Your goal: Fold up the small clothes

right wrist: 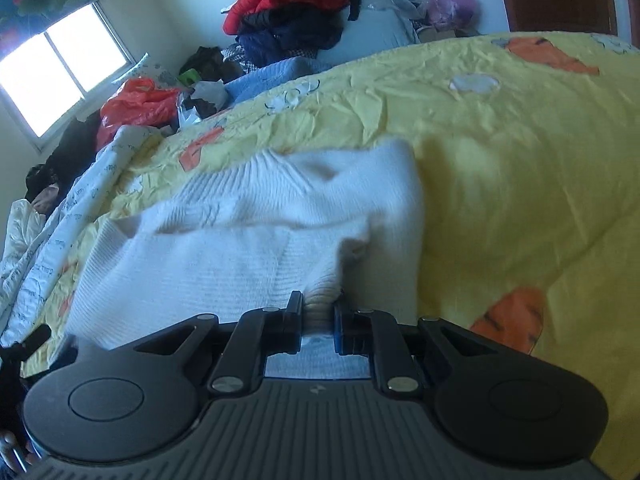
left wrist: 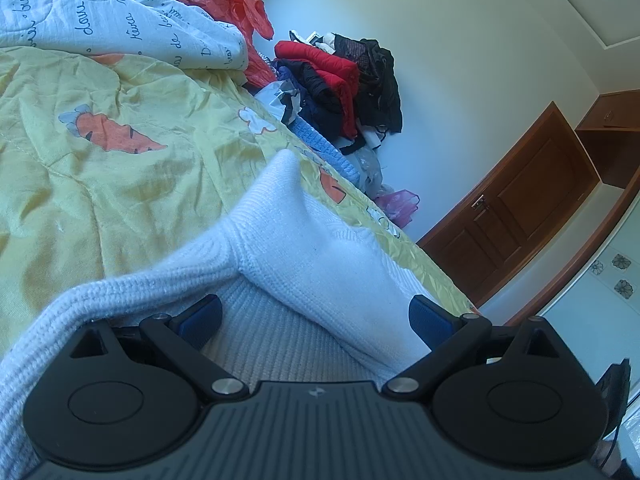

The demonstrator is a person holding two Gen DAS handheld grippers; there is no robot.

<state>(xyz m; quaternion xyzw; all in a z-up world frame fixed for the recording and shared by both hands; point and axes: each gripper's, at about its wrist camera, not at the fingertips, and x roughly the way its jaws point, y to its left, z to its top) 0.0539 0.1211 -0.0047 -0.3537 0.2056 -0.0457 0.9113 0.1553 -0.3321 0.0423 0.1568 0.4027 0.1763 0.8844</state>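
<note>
My left gripper (left wrist: 316,316) sits with its jaws spread wide, blue-padded fingertips (left wrist: 430,318) well apart and pressing on nothing — knit fabric lies between and over them. My right gripper (right wrist: 318,316) is tilted downward, its jaws drawn nearly together and pinching a fold of the white sweater (right wrist: 248,236) — the fabric bunches up right between the pads.

White quilt (left wrist: 120,20): cursive script print, fragments perhaps "de" and "bien"; remaining words too distorted to read.
</note>
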